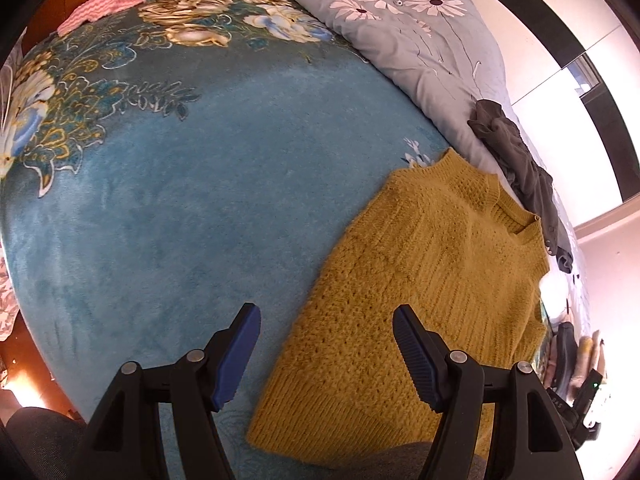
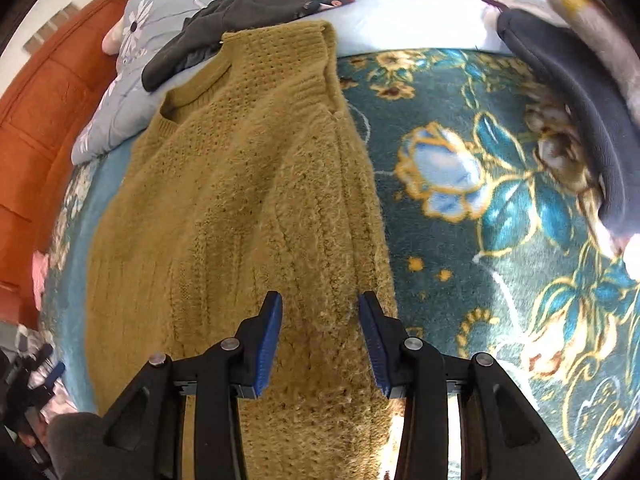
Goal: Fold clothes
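Observation:
A mustard-yellow knitted sweater [image 1: 420, 280] lies flat on a blue floral blanket [image 1: 200, 200], its sides folded in so it forms a long panel, collar at the far end. My left gripper [image 1: 326, 320] is open and empty, hovering above the sweater's near left edge and hem. In the right wrist view the sweater [image 2: 240, 200] fills the middle. My right gripper [image 2: 320, 304] is open, its jaws straddling the sweater's lower right part near the right edge; nothing is held.
A grey daisy-print quilt [image 1: 420, 48] lies along the far side with dark grey clothes [image 1: 516, 164] heaped on it. A pink folded cloth [image 1: 100, 4] lies at the far left corner. A dark garment [image 2: 580, 112] lies at the right. An orange headboard [image 2: 44, 112] borders the bed.

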Available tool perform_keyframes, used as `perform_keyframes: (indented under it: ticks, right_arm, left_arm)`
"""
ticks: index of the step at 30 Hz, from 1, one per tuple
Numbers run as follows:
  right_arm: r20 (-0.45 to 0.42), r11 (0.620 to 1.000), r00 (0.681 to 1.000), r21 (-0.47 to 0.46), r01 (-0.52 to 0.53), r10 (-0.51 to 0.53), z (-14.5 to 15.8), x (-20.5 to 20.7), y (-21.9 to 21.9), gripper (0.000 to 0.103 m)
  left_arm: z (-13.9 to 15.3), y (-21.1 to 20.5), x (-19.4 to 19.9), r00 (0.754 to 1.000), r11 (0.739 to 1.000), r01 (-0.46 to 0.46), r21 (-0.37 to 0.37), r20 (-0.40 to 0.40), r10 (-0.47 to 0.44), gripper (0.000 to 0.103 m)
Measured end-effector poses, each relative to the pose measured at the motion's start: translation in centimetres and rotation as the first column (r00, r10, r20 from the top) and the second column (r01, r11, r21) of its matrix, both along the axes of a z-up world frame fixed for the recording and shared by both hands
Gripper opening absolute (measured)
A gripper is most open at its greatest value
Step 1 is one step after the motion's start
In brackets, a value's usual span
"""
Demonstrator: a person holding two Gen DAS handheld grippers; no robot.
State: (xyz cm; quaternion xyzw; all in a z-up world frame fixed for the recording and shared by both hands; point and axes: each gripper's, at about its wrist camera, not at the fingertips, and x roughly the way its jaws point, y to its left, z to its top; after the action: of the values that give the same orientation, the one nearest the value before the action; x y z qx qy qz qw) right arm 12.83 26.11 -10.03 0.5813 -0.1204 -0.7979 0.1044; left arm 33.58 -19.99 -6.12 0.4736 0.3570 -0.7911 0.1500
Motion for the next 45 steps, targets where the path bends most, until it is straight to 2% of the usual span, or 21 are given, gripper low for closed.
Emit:
perform_keyframes:
  ticks: [7, 9, 10, 13, 15, 19, 23, 26, 28, 31, 36, 37, 39, 40, 41, 43, 45]
  right_arm:
    - [0.014, 0.999, 1.000, 0.039, -0.008, 0.008, -0.7, -0.6, -1.4, 0.041]
    - [0.015, 0.997, 1.000, 0.074, -0.016, 0.015, -0.8, -0.4, -1.6, 0.025]
    - [0.016, 0.996, 1.000, 0.091, -0.020, 0.019, -0.8, -0.3, -1.7, 0.013]
    - [0.009, 0.997, 1.000, 0.079, -0.024, 0.023, -0.6, -0.4, -1.8, 0.008]
    - [-0.011, 0.997, 0.999, 0.072, -0.032, 0.033, -0.1, -0.3, -1.6, 0.007]
    - [-0.067, 0.995, 0.998, 0.101, 0.026, -0.019, 1.7, 0.0, 1.0, 0.006]
    - [-0.006, 0.990, 0.990, 0.042, 0.138, -0.138, 0.2, 1.1, 3.5, 0.006]
    - [-0.005, 0.982, 0.987, 0.101, 0.162, -0.162, 0.1, 1.4, 3.4, 0.000]
    - [0.004, 0.977, 0.978, 0.049, 0.208, -0.209, 0.0, 1.2, 4.3, 0.000]
    - [0.002, 0.979, 0.979, -0.014, 0.203, -0.203, 0.4, 0.9, 4.5, 0.000]
    - [-0.057, 0.989, 0.989, -0.065, 0.136, -0.140, 2.0, 0.2, 4.8, 0.000]
    - [-0.066, 0.990, 0.989, -0.068, 0.126, -0.130, 2.3, -0.3, 4.7, 0.003]
    - [-0.078, 0.991, 0.990, -0.078, 0.109, -0.115, 2.5, -1.1, 4.2, 0.023]
    - [-0.080, 0.991, 0.991, -0.084, 0.102, -0.109, 2.4, -1.6, 3.8, 0.045]
    - [-0.082, 0.991, 0.991, -0.100, 0.093, -0.101, 2.3, -2.2, 3.7, 0.052]
    - [-0.076, 0.992, 0.993, -0.097, 0.079, -0.086, 1.7, -3.3, 2.3, 0.052]
    - [-0.061, 0.996, 0.995, -0.048, 0.076, -0.079, 0.9, -5.1, 0.9, 0.052]
  left_arm:
    - [-0.1, 0.1, 0.4, 1.000, 1.000, -0.004, 0.003, 0.005, 0.004, 0.072]
    - [-0.2, 0.1, 0.5, 1.000, 1.000, -0.008, 0.008, 0.008, 0.008, 0.072]
    - [-0.2, 0.2, 0.6, 1.000, 1.000, -0.008, 0.008, 0.009, 0.007, 0.072]
    - [-0.3, 0.2, 0.8, 1.000, 1.000, -0.003, 0.007, 0.016, 0.003, 0.072]
    - [-0.3, 0.1, 0.9, 1.000, 1.000, 0.001, 0.004, 0.017, -0.001, 0.072]
    - [-0.5, -0.3, 1.2, 1.000, 1.000, -0.002, 0.004, 0.026, 0.002, 0.072]
    - [-0.8, -0.6, 1.1, 0.999, 1.000, 0.000, 0.011, 0.041, 0.000, 0.072]
    - [-1.2, -0.4, 0.9, 0.999, 1.000, 0.010, 0.019, 0.052, -0.011, 0.072]
    - [-1.4, -0.2, 0.7, 0.998, 1.000, 0.012, 0.017, 0.061, -0.013, 0.072]
    - [-1.8, 0.2, 0.2, 0.997, 1.000, 0.020, 0.018, 0.074, -0.021, 0.072]
    - [-2.3, 1.0, -0.6, 0.994, 0.999, 0.050, 0.014, 0.096, -0.052, 0.072]
    - [-2.3, 1.2, -0.7, 0.994, 0.998, 0.053, 0.015, 0.098, -0.054, 0.072]
    - [-2.6, 1.3, -0.6, 0.993, 0.998, 0.053, 0.017, 0.102, -0.055, 0.072]
    - [-2.7, 1.4, -0.5, 0.993, 0.999, 0.051, 0.018, 0.104, -0.052, 0.072]
    - [-2.8, 1.4, -0.4, 0.993, 0.999, 0.049, 0.019, 0.107, -0.050, 0.072]
    - [-2.9, 1.5, -0.3, 0.993, 0.999, 0.046, 0.021, 0.108, -0.048, 0.072]
    - [-3.0, 1.4, -0.3, 0.993, 0.999, 0.047, 0.021, 0.110, -0.049, 0.072]
